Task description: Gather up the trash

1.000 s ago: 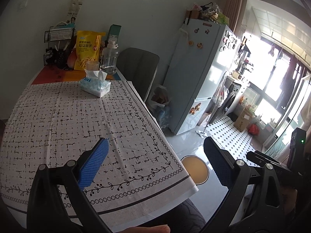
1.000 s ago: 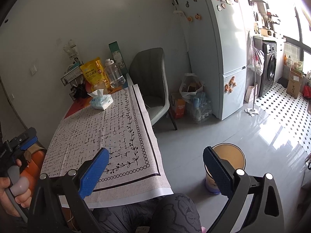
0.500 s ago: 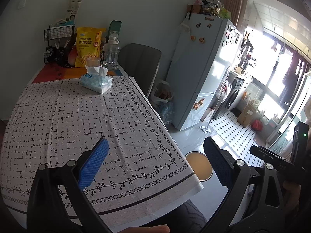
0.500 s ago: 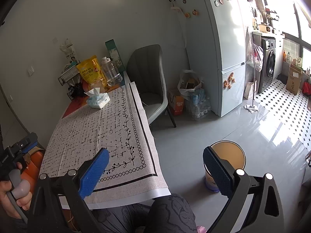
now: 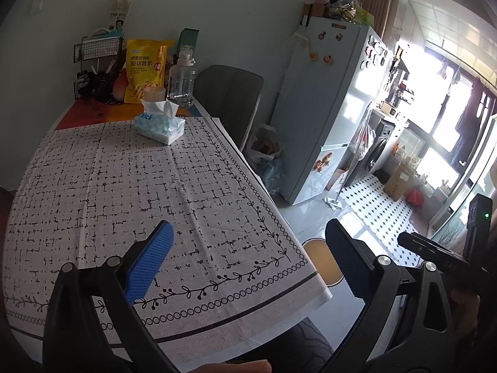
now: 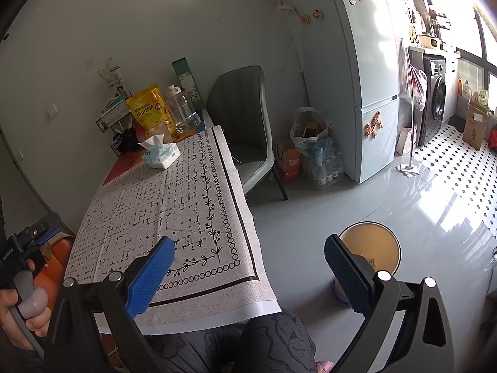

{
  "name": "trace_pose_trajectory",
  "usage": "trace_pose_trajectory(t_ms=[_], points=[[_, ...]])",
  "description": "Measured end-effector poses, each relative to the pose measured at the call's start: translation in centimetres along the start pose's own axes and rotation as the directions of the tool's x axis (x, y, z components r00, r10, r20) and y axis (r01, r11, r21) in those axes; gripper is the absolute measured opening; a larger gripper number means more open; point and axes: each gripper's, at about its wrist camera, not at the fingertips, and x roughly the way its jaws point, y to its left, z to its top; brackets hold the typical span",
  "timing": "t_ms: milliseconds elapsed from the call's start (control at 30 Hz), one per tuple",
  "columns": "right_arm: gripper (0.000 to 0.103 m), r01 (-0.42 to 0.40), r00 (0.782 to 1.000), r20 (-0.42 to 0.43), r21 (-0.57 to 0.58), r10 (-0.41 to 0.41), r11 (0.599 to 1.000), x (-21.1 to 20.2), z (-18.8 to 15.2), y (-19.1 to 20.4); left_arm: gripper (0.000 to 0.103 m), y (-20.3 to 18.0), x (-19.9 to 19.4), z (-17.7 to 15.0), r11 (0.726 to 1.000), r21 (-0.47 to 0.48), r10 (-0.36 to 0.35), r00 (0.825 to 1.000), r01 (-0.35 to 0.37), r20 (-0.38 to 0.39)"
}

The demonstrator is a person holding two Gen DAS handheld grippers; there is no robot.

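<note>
My left gripper (image 5: 248,261) is open and empty, held above the near right corner of the table with the patterned cloth (image 5: 124,186). My right gripper (image 6: 248,267) is open and empty, held over the gap between the table's edge and a round yellow-lined trash bin (image 6: 371,248) on the floor. The bin also shows in the left wrist view (image 5: 320,261), partly behind the right finger. Something small and dark lies at the bin's near rim, half hidden. I see no loose trash on the cloth (image 6: 161,205).
A tissue pack (image 5: 160,124), a yellow snack bag (image 5: 144,71), a water jug (image 5: 181,84) and a wire rack (image 5: 98,71) stand at the table's far end. A grey chair (image 6: 248,130), bags on the floor (image 6: 309,149) and a fridge (image 6: 360,71) stand to the right.
Both grippers have drifted slightly; the views shift a little toward the table. Both stay open and empty.
</note>
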Motion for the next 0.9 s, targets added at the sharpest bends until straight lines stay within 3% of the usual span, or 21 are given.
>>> trace_pose_trajectory(t_ms=[900], points=[[0.095, 0.008, 1.000, -0.005, 0.034, -0.007, 0.999, 0.0, -0.5, -1.3, 0.097, -0.6, 0.3, -0.8, 1.000, -0.001, 0.003, 1.000, -0.003, -0.017]])
